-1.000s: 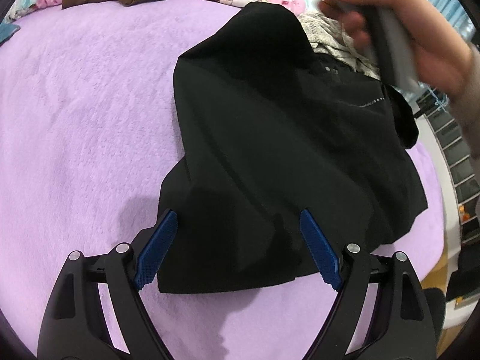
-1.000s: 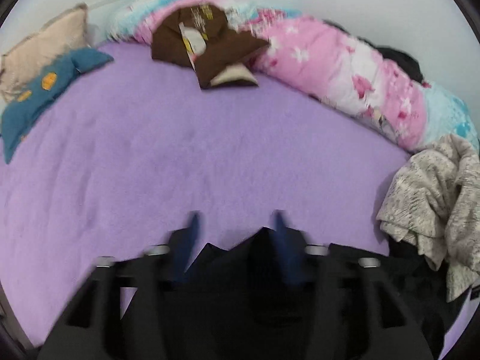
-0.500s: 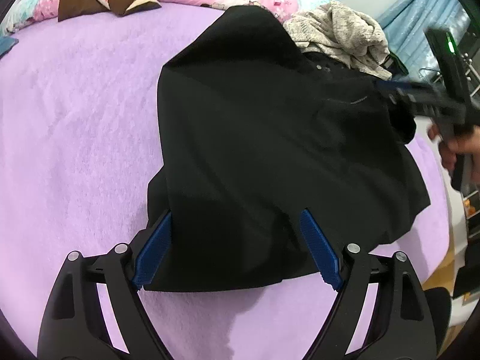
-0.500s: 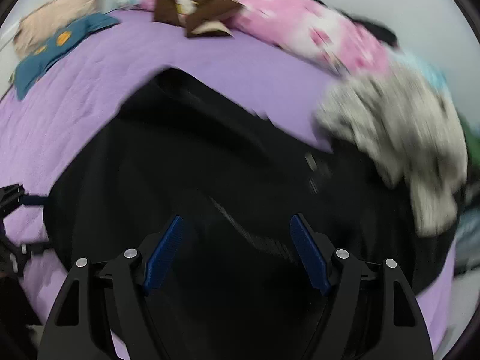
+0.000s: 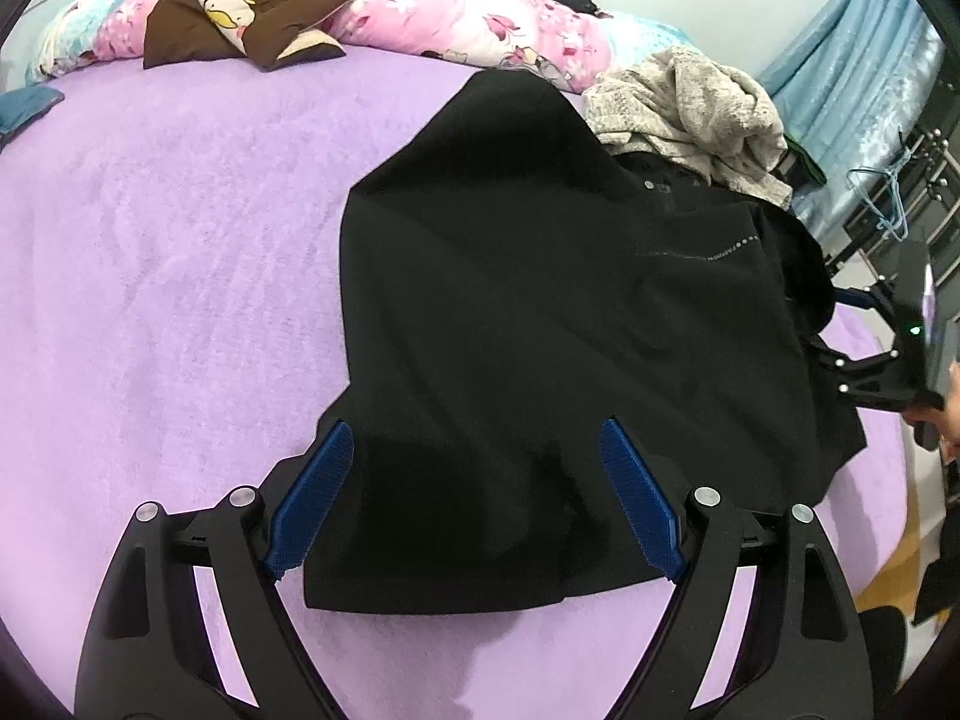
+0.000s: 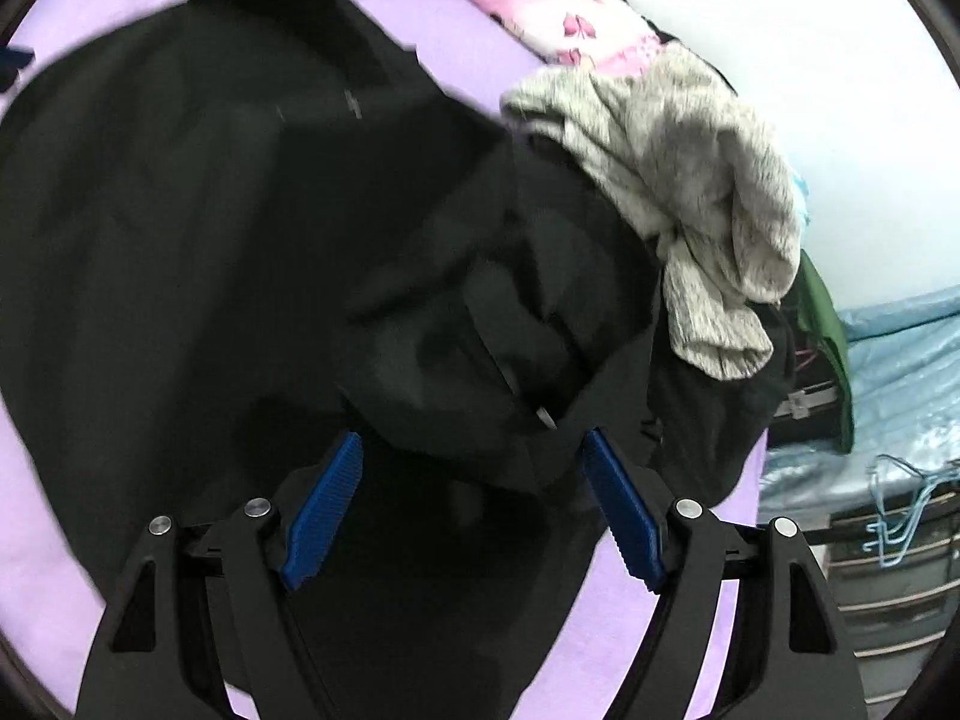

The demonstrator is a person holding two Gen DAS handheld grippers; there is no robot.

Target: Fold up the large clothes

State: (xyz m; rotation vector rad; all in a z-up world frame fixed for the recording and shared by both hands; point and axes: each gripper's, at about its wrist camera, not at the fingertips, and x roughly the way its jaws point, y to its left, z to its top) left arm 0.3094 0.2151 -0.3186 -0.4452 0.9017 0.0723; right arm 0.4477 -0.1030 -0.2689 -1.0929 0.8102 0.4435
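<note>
The black garment (image 5: 540, 312) lies spread on the purple bed (image 5: 180, 300), its near hem toward the left wrist camera and its far end reaching up to a heap of grey knitwear (image 5: 690, 114) by the bed's right edge. It is partly flattened; creases run across the middle, and a line of small pale print shows near the upper right.

Left tool (image 5: 474, 504): fingers spread wide, blue pads facing each other, positioned low over the near hem of the garment. The left pad sits at the hem's left corner and the right pad over the cloth. Nothing is pinched between them. Whether the pads touch the cloth cannot be told.

Right tool (image 6: 474, 510): fingers likewise spread wide, holding nothing, poised over a rumpled dark fold of the garment (image 6: 300, 240) near the bed's right edge (this view is somewhat blurred). In the left wrist view the same tool (image 5: 888, 348) appears at the far right of the garment, pointing in over the cloth, with part of the person's hand (image 5: 945, 414) gripping it from behind.

Surroundings: a pink floral quilt (image 5: 450, 30) lies along the far side of the bed, with a brown cushion (image 5: 240, 12) resting on it. The grey knitwear (image 6: 690, 180) overlaps the garment's far end.
</note>
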